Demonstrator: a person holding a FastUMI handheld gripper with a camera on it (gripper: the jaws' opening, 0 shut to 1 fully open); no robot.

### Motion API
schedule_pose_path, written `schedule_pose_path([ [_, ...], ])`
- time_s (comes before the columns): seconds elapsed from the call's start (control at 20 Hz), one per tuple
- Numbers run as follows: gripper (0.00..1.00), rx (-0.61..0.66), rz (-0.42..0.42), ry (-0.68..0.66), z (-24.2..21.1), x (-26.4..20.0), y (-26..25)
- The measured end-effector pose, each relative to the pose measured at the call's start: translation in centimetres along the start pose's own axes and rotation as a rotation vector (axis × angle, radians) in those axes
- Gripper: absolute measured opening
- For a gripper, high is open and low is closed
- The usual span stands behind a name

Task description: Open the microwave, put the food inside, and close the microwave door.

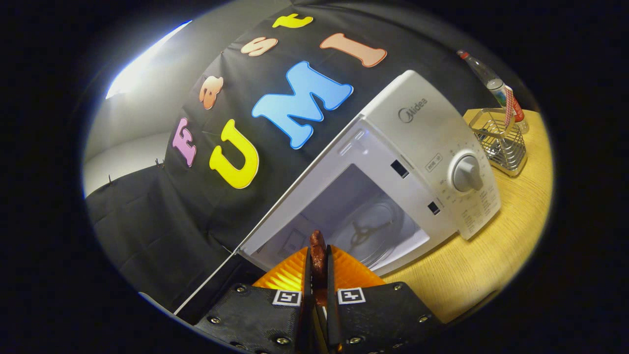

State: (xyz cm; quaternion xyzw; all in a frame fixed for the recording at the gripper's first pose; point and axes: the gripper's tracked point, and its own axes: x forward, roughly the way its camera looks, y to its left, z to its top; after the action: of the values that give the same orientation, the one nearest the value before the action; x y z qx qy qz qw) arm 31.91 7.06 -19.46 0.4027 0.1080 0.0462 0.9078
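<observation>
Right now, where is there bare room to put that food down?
The gripper, shut on the food, faces the open microwave: its glass turntable is bare. The wooden table before the microwave is free; near the wire basket and bottle it's crowded.

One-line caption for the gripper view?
Claw shut on brown food piece, heading into open white microwave cavity.

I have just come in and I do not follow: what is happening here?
A person is working with a hand-held gripper. Its fingers are shut on a brown piece of food. The white microwave just ahead stands open on the wooden table, its glass turntable bare. The food is not yet inside.
</observation>
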Motion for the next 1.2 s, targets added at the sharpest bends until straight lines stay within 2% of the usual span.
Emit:
schedule_pose_path([
  [0.4, 0.12, -0.081, -0.08, -0.005, -1.4, 7.2, -1.0],
  [0.65, 0.12, -0.142, -0.106, -0.052, -1.3, 9.7, -1.0],
  [0.9, 0.12, -0.239, -0.193, -0.156, -0.6, 11.3, -2.3],
  [1.0, 0.14, -0.289, -0.226, -0.18, -0.5, 11.9, -3.0],
  [1.05, 0.21, -0.321, -0.254, -0.19, -0.4, 12.1, -3.7],
  [1.1, 0.23, -0.33, -0.28, -0.194, -0.3, 12.4, -4.6],
  [1.2, 0.31, -0.307, -0.327, -0.178, -0.3, 12.7, -6.3],
])
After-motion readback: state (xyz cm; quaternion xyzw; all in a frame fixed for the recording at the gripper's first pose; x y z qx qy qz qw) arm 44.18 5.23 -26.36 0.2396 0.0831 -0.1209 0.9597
